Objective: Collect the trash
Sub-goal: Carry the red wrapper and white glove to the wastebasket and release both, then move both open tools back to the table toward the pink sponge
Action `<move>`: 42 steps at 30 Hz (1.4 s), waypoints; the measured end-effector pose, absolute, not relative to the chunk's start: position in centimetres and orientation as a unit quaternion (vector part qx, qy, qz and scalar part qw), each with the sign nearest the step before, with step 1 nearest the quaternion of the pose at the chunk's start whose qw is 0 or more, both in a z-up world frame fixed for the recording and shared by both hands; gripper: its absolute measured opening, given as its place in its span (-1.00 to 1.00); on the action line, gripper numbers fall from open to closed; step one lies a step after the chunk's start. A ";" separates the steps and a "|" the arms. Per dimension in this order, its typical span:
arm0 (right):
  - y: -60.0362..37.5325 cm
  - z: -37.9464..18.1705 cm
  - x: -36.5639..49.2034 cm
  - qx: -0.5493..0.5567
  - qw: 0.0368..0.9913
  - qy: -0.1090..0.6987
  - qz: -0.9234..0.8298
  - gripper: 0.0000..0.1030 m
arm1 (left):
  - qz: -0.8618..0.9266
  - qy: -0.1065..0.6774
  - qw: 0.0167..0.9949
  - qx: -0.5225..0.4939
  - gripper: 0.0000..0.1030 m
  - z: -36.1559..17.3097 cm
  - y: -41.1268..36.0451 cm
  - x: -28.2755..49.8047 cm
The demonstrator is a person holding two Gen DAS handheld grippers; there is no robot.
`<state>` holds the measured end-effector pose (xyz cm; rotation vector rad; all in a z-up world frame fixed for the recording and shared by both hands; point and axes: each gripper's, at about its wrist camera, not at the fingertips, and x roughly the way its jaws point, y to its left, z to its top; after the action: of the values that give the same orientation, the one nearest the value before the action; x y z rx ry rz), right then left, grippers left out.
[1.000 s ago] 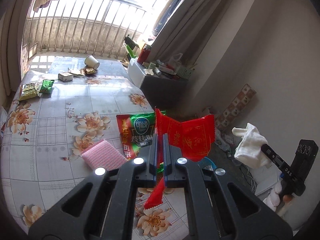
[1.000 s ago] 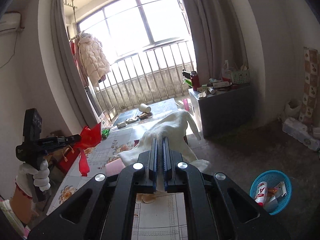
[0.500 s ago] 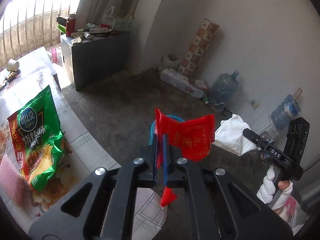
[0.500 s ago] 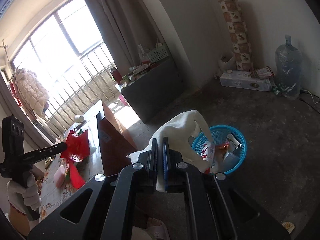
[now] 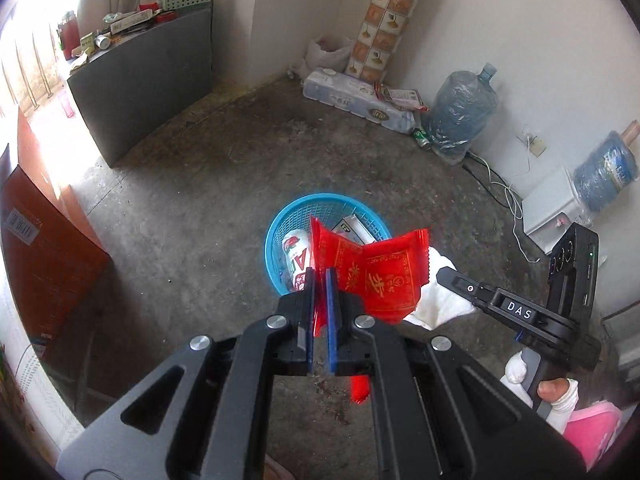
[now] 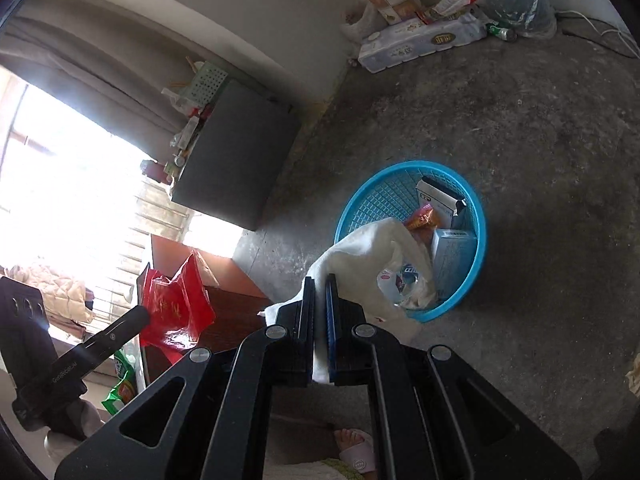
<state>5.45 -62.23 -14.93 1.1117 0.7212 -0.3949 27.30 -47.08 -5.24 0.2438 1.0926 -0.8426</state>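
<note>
My left gripper (image 5: 320, 272) is shut on a red foil wrapper (image 5: 372, 272) that hangs over the near side of a blue mesh basket (image 5: 280, 224) on the concrete floor. My right gripper (image 6: 319, 280) is shut on a crumpled white paper towel (image 6: 360, 252), held above the near left rim of the same blue basket (image 6: 376, 196). The basket holds cartons (image 6: 454, 252), a bottle (image 5: 298, 256) and wrappers. In the left wrist view the right gripper (image 5: 448, 276) comes in from the right with the towel (image 5: 440, 300). In the right wrist view the left gripper (image 6: 138, 318) shows at left with the red wrapper (image 6: 176, 304).
A dark grey cabinet (image 5: 148, 76) with clutter on top stands near the window. A brown cardboard box (image 5: 44, 240) is at the left. Tissue packs (image 5: 352, 98), water jugs (image 5: 460, 116) and cables (image 5: 500, 188) line the far wall. A slippered foot (image 6: 356, 448) is below the right gripper.
Both grippers swung away from the table and down toward the floor, carrying the red wrapper and the white towel. The blue basket now lies directly beneath them.
</note>
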 end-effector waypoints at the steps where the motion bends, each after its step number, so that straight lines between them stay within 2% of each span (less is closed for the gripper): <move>1: -63.1 -15.8 5.7 0.526 0.763 0.327 -0.186 -0.90 | -0.385 0.507 0.763 0.112 -0.93 -6.0 -48.3 27.8; 5: -66.0 -18.8 6.6 0.573 0.736 0.305 -0.192 -0.82 | -0.381 0.522 0.754 0.119 -0.88 -9.0 -52.7 29.3; 6: -66.6 -19.9 7.0 0.582 0.730 0.304 -0.190 -0.79 | -0.385 0.533 0.746 0.109 -0.63 -9.9 -53.6 29.8; 8: -67.8 -22.6 7.6 0.610 0.708 0.303 -0.187 -0.05 | -0.369 0.555 0.738 0.107 -0.19 -12.0 -55.5 30.4; 12: -68.5 -28.0 6.5 0.663 0.650 0.299 -0.220 0.00 | -0.360 0.571 0.730 0.108 -0.16 -14.3 -55.7 30.3; 19: -67.6 -29.4 3.4 0.679 0.645 0.274 -0.219 0.00 | -0.378 0.566 0.728 0.077 -0.14 -13.2 -51.5 30.6; 22: -66.9 -27.9 2.4 0.671 0.659 0.267 -0.211 0.00 | -0.391 0.564 0.726 0.046 -0.12 -11.0 -48.4 30.5; 29: -63.4 -20.7 0.9 0.617 0.723 0.264 -0.165 0.04 | -0.416 0.525 0.742 -0.024 0.23 -4.2 -36.3 28.0; 34: -58.9 -15.3 2.1 0.558 0.771 0.288 -0.108 0.11 | -0.385 0.484 0.784 -0.048 0.27 -0.7 -24.6 25.8; 40: -50.8 -7.3 8.1 0.440 0.835 0.329 -0.012 0.16 | -0.281 0.443 0.843 -0.118 0.29 1.5 -10.0 24.3; 42: -46.8 -4.1 10.5 0.387 0.857 0.338 0.027 0.26 | -0.243 0.433 0.855 -0.150 0.29 1.7 -5.6 23.7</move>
<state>10.50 -46.78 -4.09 0.8139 0.7092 0.0563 23.74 -5.58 1.67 -0.3154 0.9094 -0.5118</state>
